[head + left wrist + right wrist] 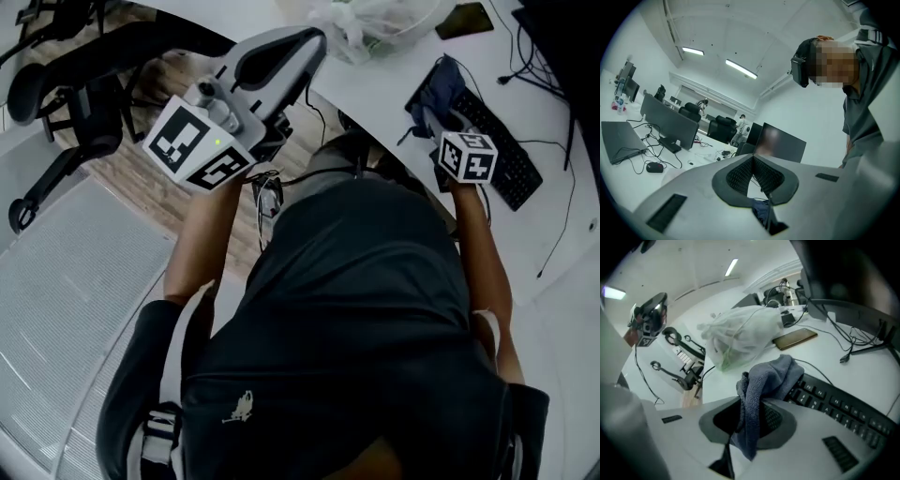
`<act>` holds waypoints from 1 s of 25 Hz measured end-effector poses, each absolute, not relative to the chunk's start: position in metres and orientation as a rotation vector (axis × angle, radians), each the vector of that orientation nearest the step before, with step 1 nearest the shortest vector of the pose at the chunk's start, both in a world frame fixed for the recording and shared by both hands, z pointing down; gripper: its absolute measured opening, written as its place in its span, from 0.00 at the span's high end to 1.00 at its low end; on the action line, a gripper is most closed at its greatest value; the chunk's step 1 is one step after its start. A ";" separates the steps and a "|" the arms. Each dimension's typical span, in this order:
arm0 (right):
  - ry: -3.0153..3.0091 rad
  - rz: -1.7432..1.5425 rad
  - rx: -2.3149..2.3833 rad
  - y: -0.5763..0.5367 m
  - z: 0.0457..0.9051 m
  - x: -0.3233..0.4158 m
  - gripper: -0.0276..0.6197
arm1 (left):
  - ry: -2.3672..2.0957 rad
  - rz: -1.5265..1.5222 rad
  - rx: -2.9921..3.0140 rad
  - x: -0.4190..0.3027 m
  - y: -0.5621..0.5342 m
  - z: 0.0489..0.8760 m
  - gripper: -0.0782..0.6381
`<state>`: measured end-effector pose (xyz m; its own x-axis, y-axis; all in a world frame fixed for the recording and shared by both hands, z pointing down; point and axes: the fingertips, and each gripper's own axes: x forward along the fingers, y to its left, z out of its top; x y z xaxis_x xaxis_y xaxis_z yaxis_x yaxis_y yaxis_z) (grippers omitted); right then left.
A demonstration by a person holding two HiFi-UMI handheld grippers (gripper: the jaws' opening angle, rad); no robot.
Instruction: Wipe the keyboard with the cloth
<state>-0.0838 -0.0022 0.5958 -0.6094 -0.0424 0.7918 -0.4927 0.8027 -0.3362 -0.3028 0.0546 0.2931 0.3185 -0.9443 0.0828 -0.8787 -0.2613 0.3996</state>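
Note:
A black keyboard (pixel 511 159) lies on the white desk (pixel 394 84) at the right. My right gripper (pixel 439 111) hovers over its near end, shut on a blue-grey cloth (pixel 439 86). In the right gripper view the cloth (pixel 765 379) bunches out between the jaws and drapes over the keyboard's (pixel 834 405) left end, with the right gripper (pixel 751 405) clamped round its lower folds. My left gripper (pixel 309 49) is raised at the left, away from the desk. The left gripper (pixel 752 160) points across the room, its jaws meeting with nothing between them.
A clear plastic bag (pixel 375 23) and a dark phone (pixel 464 19) lie beyond the keyboard. Cables (pixel 553 89) run along the desk's right side. A black office chair (pixel 84 84) stands on the floor at the left. A monitor stand (pixel 853 310) rises behind the keyboard.

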 end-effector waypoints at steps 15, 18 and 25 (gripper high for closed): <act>-2.173 0.644 0.435 0.023 0.580 -0.090 0.83 | -1.570 -0.258 2.214 -0.295 0.054 0.298 0.88; -2.265 0.593 0.520 -0.032 0.556 -0.110 0.83 | -1.567 -0.222 2.216 -0.295 0.058 0.297 0.88; -2.206 0.741 0.578 -0.006 0.579 -0.064 0.83 | -1.503 -0.216 2.281 -0.265 0.049 0.284 0.88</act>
<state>-0.0645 -0.0062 0.5789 -0.6347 -0.1757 0.7525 -0.5942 0.7335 -0.3299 -0.2654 0.0489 0.2845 0.4106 -0.9075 0.0883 -0.8461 -0.3431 0.4079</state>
